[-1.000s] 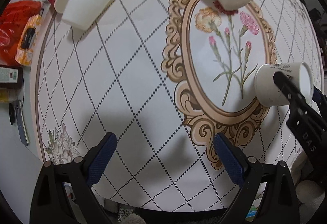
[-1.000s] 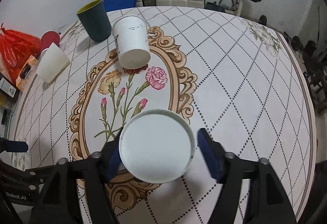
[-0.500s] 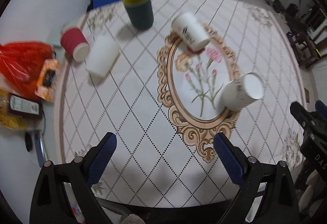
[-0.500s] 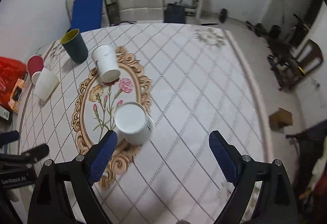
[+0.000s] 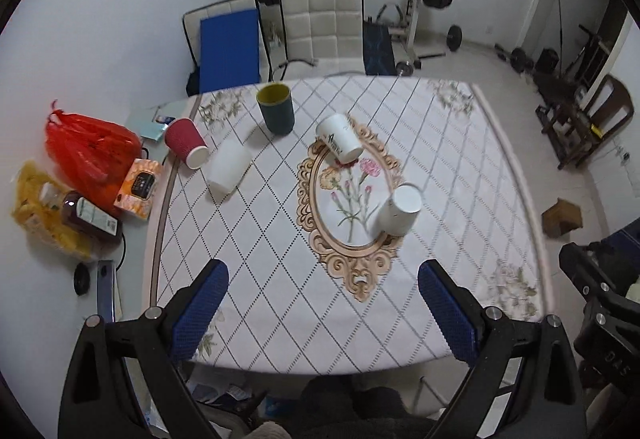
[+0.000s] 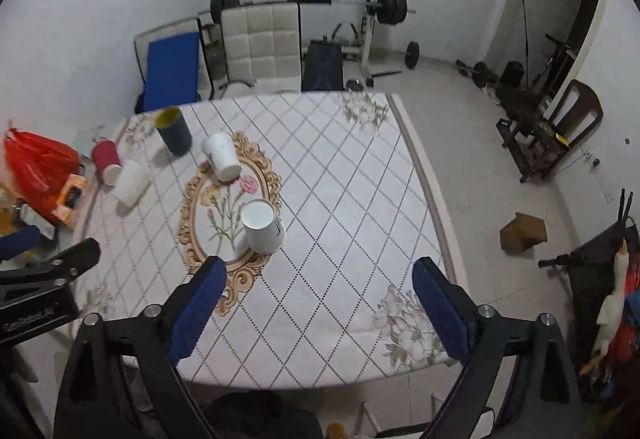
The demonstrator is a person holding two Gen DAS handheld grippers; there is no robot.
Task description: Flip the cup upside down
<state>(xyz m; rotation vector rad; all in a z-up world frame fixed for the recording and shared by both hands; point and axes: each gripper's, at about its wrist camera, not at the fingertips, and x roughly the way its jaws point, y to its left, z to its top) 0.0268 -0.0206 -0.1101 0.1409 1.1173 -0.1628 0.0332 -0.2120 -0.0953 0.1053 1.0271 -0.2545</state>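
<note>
Standing base-up on the desk [image 5: 460, 175], at the right edge of the oval floral frame, the cup [image 5: 399, 209] was inverted and free of both tools. Left gripper [image 5: 322, 309] and right gripper [image 6: 316, 305] were both held high and well back from the near edge, jaws spread wide and empty. Four other cups stood or lay farther off: a printed cup [image 5: 339, 143] tilted on its side, a white cup [image 5: 228, 171] and a red cup [image 5: 186, 143] lying down, and a dark cup [image 5: 276, 109] upright. Judged from this, the flip appeared done; any remaining step would be best done by keeping both grippers clear of the cup, since a light paper cup tips at slight contact.
</note>
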